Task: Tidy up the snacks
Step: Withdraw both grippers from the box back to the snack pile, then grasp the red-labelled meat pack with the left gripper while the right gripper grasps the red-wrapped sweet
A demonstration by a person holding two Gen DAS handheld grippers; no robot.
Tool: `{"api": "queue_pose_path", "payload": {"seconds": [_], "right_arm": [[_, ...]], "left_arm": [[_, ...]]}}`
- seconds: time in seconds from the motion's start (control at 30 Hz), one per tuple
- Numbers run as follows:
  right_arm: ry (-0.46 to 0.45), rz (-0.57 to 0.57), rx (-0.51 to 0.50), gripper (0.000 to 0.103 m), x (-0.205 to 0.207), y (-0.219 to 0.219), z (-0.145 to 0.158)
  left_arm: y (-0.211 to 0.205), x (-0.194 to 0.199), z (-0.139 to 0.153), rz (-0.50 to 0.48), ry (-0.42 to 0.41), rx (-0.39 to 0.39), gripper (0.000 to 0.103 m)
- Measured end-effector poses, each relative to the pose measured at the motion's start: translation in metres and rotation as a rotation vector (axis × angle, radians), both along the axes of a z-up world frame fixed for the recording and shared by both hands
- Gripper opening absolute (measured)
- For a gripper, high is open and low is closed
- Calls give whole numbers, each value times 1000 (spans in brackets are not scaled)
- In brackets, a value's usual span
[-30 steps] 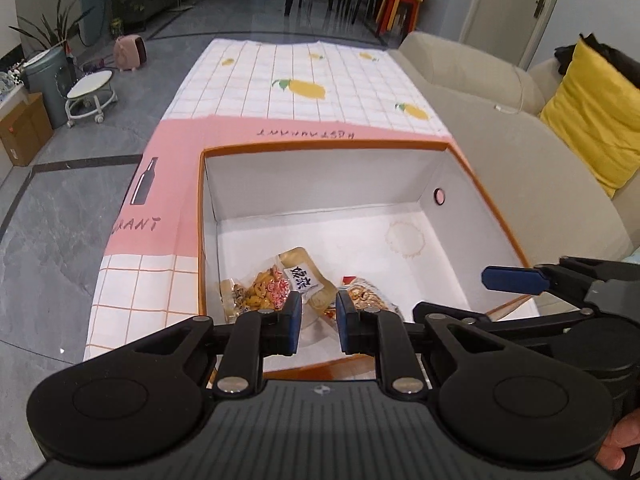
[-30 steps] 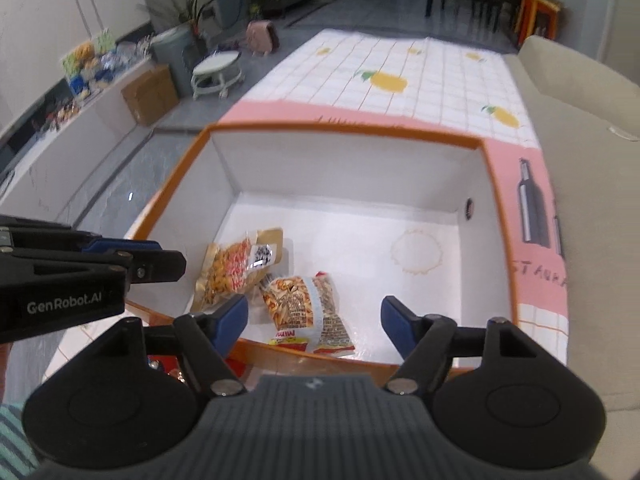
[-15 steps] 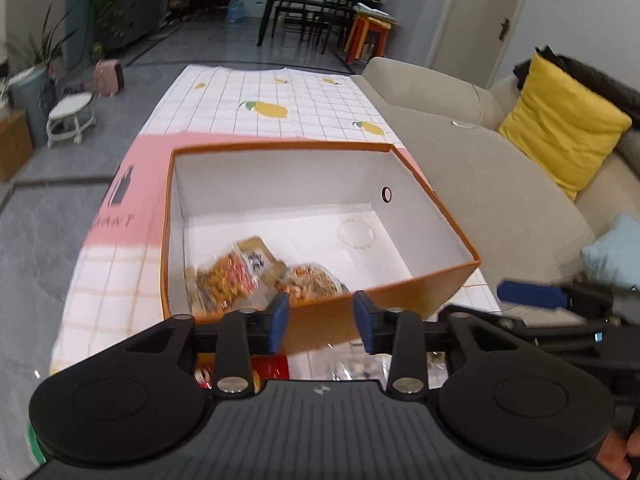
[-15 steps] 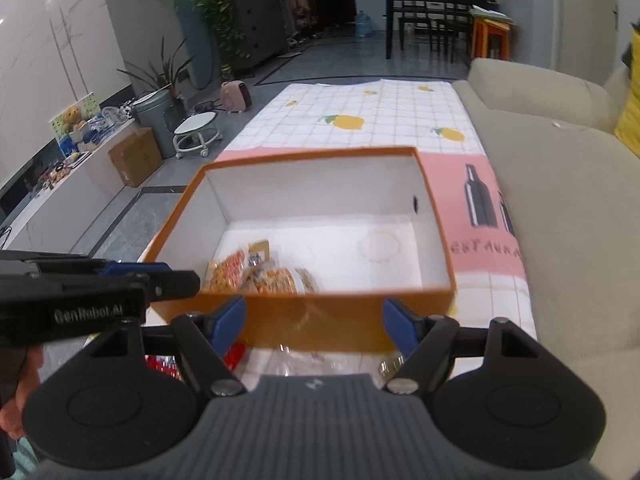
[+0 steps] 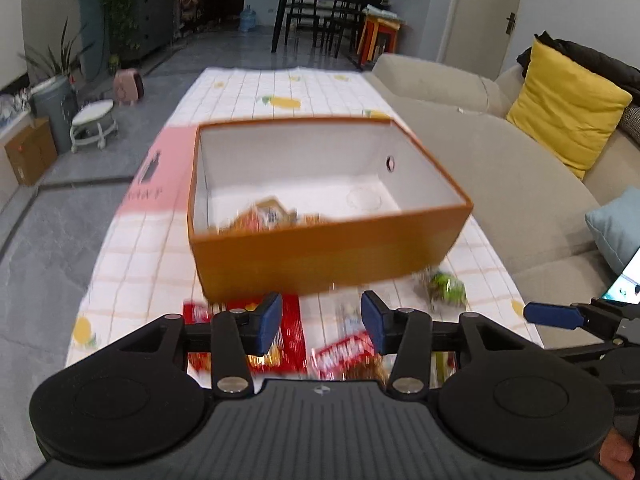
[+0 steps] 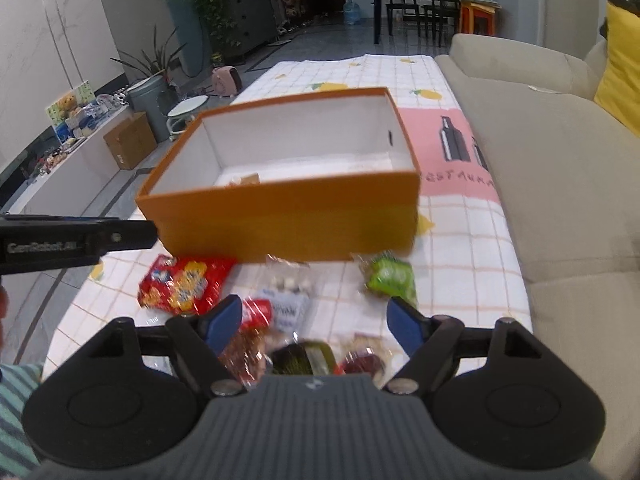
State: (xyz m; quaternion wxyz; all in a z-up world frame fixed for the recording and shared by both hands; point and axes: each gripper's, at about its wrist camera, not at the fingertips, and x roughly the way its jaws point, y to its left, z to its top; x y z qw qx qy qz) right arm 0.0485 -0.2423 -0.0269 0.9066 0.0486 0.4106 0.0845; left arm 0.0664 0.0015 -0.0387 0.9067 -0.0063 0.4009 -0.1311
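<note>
Snack packets (image 5: 268,216) blurred inside orange box (image 5: 320,256).

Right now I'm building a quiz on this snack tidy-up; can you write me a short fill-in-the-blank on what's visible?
1. The box is ____ on the outside.
2. The green packet lies ____ the box, on the tablecloth.
3. Both the left gripper and the right gripper hold ____.
4. The cushion on the sofa is ____.

Missing words: orange; outside; nothing; yellow

Matt cardboard box (image 5: 328,254), glossy wrappers (image 6: 182,284)
</note>
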Motion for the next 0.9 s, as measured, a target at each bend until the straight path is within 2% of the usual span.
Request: {"api": "queue_pose_path", "payload": {"seconds": [0.1, 0.23, 0.43, 0.53, 0.63, 0.77, 0.9], "right_arm": [[5, -21, 7, 77, -11, -6, -8], [30, -40, -25, 70, -15, -8, -20], [63, -22, -39, 70, -17, -1, -37], [88, 4, -37, 71, -16, 5, -44], [105, 25, -24, 71, -16, 9, -49], [109, 30, -16, 69, -15, 8, -53], [112, 7, -45, 65, -14, 2, -54]], "left_arm": [[5, -7, -12, 5, 24, -17, 53], [9, -15, -25, 7, 36, -9, 53], [11, -20, -45, -5, 81, 3, 53], [9, -20, -52, -20, 99, 9, 59], [10, -19, -57, -16, 132, -26, 60], [9, -17, -62, -30, 190, -115, 60], [-9, -16, -68, -44, 215, -127, 60]]}}
